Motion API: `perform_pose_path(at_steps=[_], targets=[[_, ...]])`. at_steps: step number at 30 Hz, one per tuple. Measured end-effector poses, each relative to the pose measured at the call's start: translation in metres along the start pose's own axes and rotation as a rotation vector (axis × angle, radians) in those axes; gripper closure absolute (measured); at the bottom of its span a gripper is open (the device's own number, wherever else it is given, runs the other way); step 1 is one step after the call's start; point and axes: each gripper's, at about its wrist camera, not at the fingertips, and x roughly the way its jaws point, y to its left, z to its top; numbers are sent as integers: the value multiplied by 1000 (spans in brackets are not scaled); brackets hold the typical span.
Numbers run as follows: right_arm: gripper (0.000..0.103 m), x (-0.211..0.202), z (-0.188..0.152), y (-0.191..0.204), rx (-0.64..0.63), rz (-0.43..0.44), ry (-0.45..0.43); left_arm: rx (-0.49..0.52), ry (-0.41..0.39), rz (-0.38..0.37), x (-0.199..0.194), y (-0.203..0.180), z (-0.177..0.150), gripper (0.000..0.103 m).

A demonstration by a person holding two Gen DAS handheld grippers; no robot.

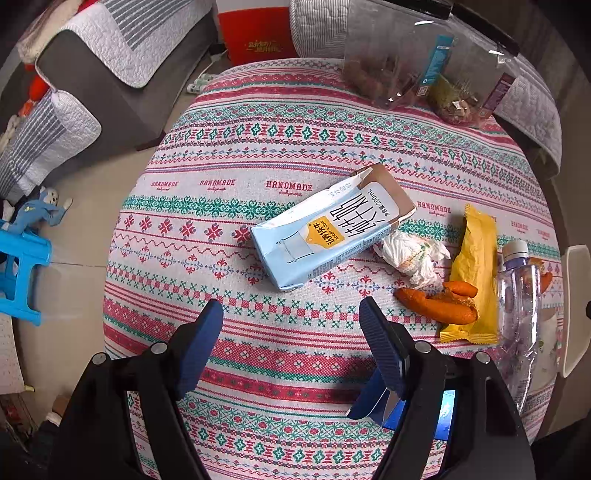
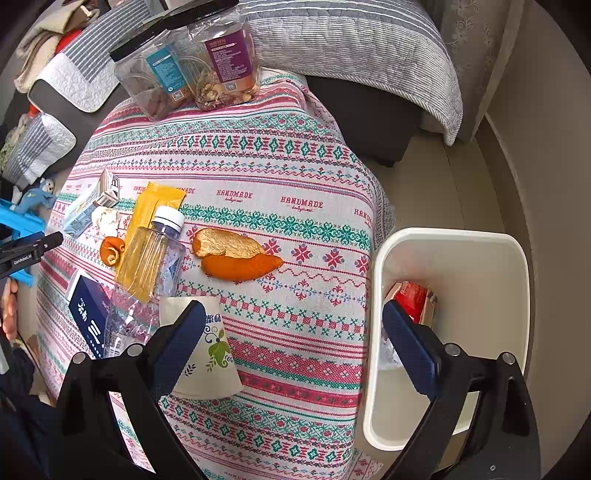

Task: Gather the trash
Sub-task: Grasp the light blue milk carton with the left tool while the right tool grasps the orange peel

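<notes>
A light blue milk carton (image 1: 328, 229) lies on the patterned tablecloth, just ahead of my open, empty left gripper (image 1: 291, 317). Right of it lie a crumpled white tissue (image 1: 413, 254), orange peel (image 1: 439, 302), a yellow wrapper (image 1: 476, 273) and a clear plastic bottle (image 1: 517, 295). In the right wrist view my right gripper (image 2: 293, 317) is open and empty above the table's right edge. Orange peel (image 2: 236, 254), the bottle (image 2: 155, 266), a paper cup (image 2: 207, 354) and a dark blue box (image 2: 88, 314) lie before it. A white trash bin (image 2: 458, 251) with a red packet inside stands right of the table.
Two clear snack jars (image 2: 184, 66) stand at the table's far edge. A grey sofa with striped covers (image 2: 351, 44) runs behind the table. A blue plastic stool (image 1: 18, 273) and a red-and-white container (image 1: 255, 29) stand on the floor.
</notes>
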Motion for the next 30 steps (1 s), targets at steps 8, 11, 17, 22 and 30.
perform_pose_path(at_steps=[8,11,17,22,30], targets=[[26,30,16,-7,195,113,59,277,0,76,22,-33,16,23],[32,44,19,-7,249,143,84,291,14,84,32,-32,22,22],[43,66,23,-3,345,206,120,342,24,93,46,-30,31,22],[49,82,25,13,347,181,148,351,34,59,55,-20,37,22],[80,85,32,22,347,143,107,393,44,78,69,-22,41,22]])
